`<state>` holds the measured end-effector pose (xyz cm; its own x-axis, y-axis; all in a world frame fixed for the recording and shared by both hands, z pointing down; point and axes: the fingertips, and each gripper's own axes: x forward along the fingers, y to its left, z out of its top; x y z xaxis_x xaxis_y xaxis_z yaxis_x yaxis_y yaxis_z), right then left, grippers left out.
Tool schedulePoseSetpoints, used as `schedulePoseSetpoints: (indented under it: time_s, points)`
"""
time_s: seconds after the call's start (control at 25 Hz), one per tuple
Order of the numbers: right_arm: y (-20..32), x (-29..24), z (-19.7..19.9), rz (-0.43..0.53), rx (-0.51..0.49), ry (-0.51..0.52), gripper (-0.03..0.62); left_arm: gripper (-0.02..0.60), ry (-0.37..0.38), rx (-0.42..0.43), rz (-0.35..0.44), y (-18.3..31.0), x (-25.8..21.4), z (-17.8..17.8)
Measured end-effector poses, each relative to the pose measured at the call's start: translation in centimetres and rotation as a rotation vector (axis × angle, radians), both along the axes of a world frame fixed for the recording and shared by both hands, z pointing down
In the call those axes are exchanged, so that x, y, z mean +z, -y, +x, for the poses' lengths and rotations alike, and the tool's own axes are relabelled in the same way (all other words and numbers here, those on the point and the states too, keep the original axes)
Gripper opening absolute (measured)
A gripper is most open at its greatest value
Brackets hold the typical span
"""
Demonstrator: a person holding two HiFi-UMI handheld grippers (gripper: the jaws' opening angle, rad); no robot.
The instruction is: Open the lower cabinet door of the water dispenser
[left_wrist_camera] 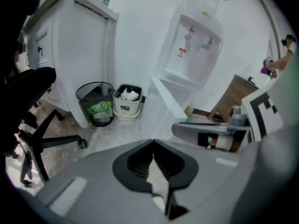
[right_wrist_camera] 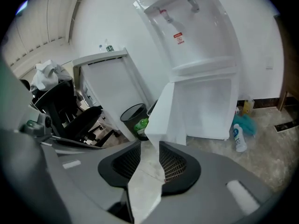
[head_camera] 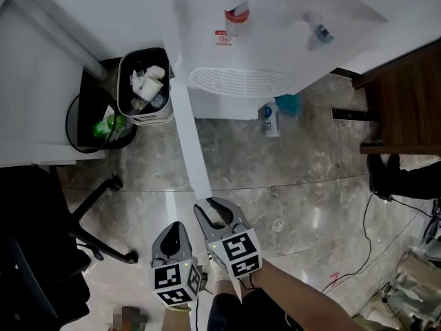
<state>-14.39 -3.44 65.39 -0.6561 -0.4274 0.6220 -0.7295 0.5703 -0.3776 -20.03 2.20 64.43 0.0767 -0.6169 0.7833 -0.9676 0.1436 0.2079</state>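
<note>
The white water dispenser point(head_camera: 275, 19) stands against the wall, with red and blue taps over a drip grille. Its lower cabinet door point(head_camera: 189, 136) stands swung out toward me, seen edge-on as a long white strip. My right gripper point(head_camera: 209, 207) sits right at the door's free end. In the right gripper view the jaws point(right_wrist_camera: 145, 146) stand partly apart, with floor showing between them; the door's corner point(right_wrist_camera: 163, 115) lies just beyond the tips and the open cabinet point(right_wrist_camera: 205, 106) behind it. My left gripper point(head_camera: 176, 227) hangs beside it, lower left, its tips point(left_wrist_camera: 153, 143) together on nothing.
A white bin point(head_camera: 145, 88) and a black wire bin point(head_camera: 96, 116) stand left of the dispenser. A black office chair point(head_camera: 41, 254) fills the lower left. A bottle point(head_camera: 271, 119) and teal cloth point(head_camera: 289, 104) lie on the floor; wooden furniture point(head_camera: 406, 102) and a cable point(head_camera: 372, 233) are at right.
</note>
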Motion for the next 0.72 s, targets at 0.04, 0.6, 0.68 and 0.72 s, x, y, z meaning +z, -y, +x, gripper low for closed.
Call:
schedulePoseSetpoints:
  time_s: [0.04,0.6,0.68,0.72]
  points:
    - [-0.2,0.0,-0.3,0.0,-0.007,-0.004,0.12,0.008,0.001,-0.009,0.001,-0.4,0.0,-0.4]
    - [-1.0,-5.7,5.5,-0.034,0.188,0.039,-0.002,0.008,-0.077,0.051,0.019,1.6,-4.1,3.7]
    - [-1.1,-6.5,7.6,-0.041,0.227,0.019,-0.002,0.008,-0.092,0.08,0.023,2.2,-5.4,5.3]
    - [-1.3,-7.0,8.6,-0.041,0.241,0.006,-0.002,0.008,-0.099,0.094,0.024,2.3,-5.9,6.1]
